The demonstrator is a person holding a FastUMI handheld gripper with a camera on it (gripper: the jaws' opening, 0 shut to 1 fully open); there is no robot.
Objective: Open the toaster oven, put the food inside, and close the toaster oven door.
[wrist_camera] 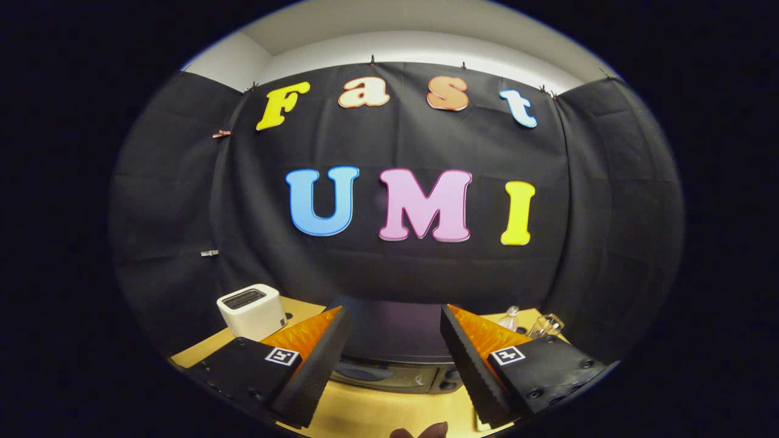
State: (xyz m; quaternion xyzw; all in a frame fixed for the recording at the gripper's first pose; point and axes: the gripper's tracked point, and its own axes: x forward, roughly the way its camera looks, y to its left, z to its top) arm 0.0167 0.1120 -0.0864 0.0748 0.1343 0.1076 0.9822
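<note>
The dark toaster oven (394, 340) stands on the wooden table just ahead of my fingers, seen from above its rounded top, with its front panel and knobs (449, 380) showing below. I cannot tell how its door stands. My gripper (395, 365) is held high above the table and is open, with nothing between the fingers. A small brown piece, perhaps the food (420, 432), lies on the table below the fingers, mostly cut off from sight.
A white pop-up toaster (252, 310) stands on the wooden table (377, 413) beyond the left finger. Two clear glass items (535, 325) sit beyond the right finger. The black cloth wall closes the booth behind.
</note>
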